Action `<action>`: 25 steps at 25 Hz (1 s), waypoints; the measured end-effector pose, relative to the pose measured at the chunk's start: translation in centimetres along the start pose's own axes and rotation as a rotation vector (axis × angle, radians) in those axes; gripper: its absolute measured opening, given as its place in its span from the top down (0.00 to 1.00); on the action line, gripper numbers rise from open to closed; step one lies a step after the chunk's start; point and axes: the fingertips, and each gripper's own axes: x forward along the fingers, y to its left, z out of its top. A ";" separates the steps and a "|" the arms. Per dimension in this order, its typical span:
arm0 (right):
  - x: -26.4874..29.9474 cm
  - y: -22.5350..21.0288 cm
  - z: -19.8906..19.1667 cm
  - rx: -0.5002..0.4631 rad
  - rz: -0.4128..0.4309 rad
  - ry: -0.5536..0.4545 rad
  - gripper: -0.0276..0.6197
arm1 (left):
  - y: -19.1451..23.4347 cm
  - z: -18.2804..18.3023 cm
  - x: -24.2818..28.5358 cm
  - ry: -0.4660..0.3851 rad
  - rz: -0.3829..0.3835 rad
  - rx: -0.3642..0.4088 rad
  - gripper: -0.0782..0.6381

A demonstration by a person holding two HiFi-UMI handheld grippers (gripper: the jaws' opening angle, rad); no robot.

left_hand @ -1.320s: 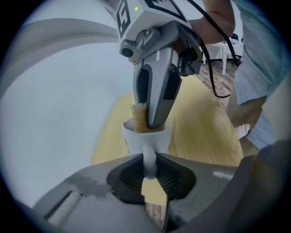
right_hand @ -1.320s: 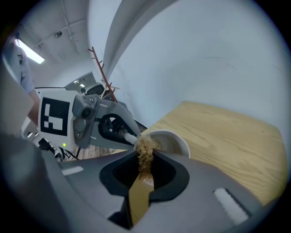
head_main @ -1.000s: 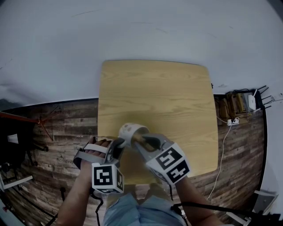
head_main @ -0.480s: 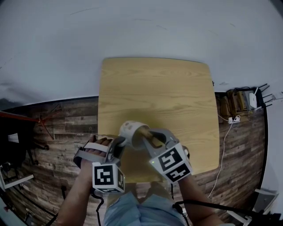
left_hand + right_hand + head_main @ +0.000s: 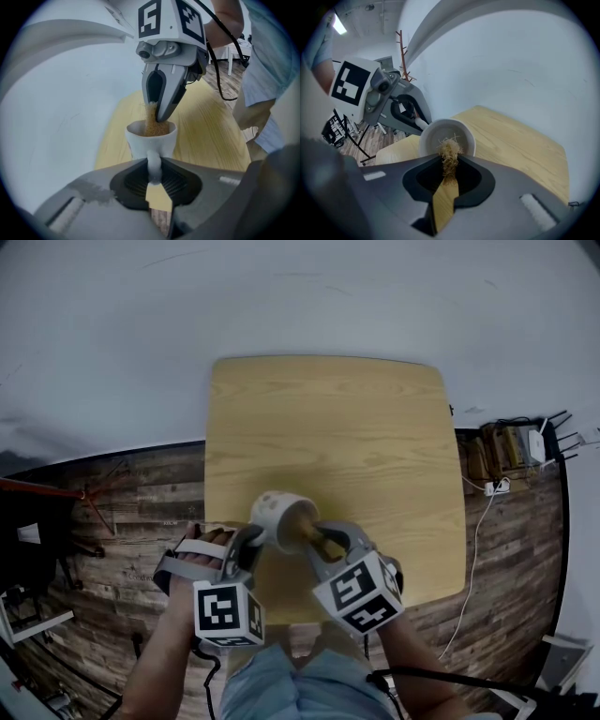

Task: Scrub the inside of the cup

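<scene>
The tilted cup [image 5: 277, 512], held over the bench [image 5: 328, 427] by its handle between the closed fingers of the left gripper [image 5: 251, 542], opens toward four o'clock, where the right gripper [image 5: 319, 538], fingers clamped on a fibre scrubber [image 5: 450, 154], points into its mouth.

The cup [image 5: 275, 511] looks like smooth white ceramic with a faint sheen. The scrubber [image 5: 450, 153] inside the cup is a rough tuft of tan fibres. Beneath the cup, the table [image 5: 328, 418] is pale, smooth, matt wood grain. The left gripper [image 5: 251, 542] and right gripper [image 5: 323, 538] are matt grey plastic.
</scene>
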 end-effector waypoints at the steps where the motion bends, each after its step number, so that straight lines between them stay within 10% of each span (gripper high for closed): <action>1: 0.0 0.3 -0.1 0.002 0.004 0.006 0.87 | 0.0 0.0 0.0 0.001 0.000 -0.001 0.80; 12: -0.8 2.8 3.0 0.116 0.133 -0.089 0.87 | -0.1 -0.1 0.2 0.014 -0.005 0.010 0.80; 25: -2.1 -1.9 3.1 0.015 0.026 -0.109 0.87 | 0.1 0.1 0.0 0.016 -0.005 0.005 0.80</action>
